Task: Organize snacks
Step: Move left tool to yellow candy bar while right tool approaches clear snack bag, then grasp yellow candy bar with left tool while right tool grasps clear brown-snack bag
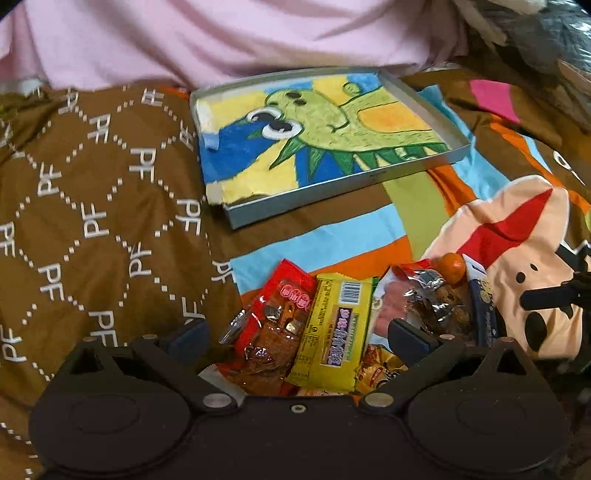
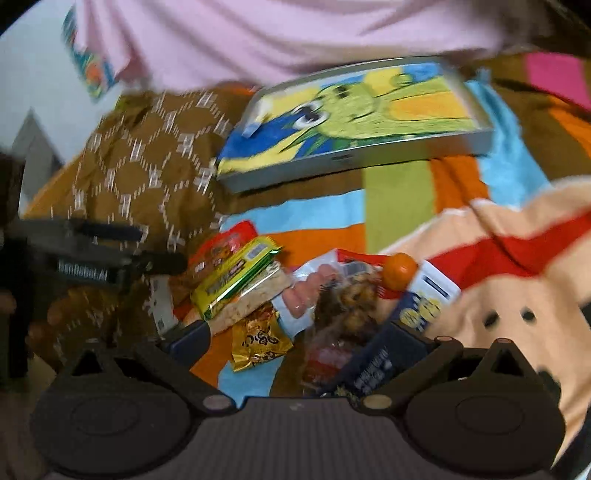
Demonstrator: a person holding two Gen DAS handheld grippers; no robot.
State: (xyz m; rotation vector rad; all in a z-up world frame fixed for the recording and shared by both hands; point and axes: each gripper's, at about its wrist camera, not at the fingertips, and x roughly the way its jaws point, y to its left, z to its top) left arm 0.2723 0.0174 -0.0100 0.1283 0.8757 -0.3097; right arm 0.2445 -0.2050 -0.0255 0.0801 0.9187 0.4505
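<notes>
A pile of snacks lies on a colourful bedspread. In the left wrist view my left gripper (image 1: 299,336) stands open over a red packet (image 1: 280,314) and a yellow packet (image 1: 332,332), with a clear bag of dark snacks (image 1: 432,299) by its right finger. In the right wrist view, which is blurred, my right gripper (image 2: 295,339) is open above a gold packet (image 2: 258,343) and the clear bag (image 2: 351,299). Its right finger is next to a blue-and-white packet (image 2: 424,299). An orange ball (image 2: 400,269) sits on the pile. An empty shallow tray (image 1: 436,110) with a dinosaur drawing lies beyond.
A pale puffed-rice bar (image 2: 251,302) lies under the yellow packet (image 2: 236,277). A peach cushion with a red stripe (image 1: 517,258) lies to the right. A person in a pink top (image 1: 240,33) sits behind the tray. The left gripper (image 2: 162,262) shows at the left in the right wrist view.
</notes>
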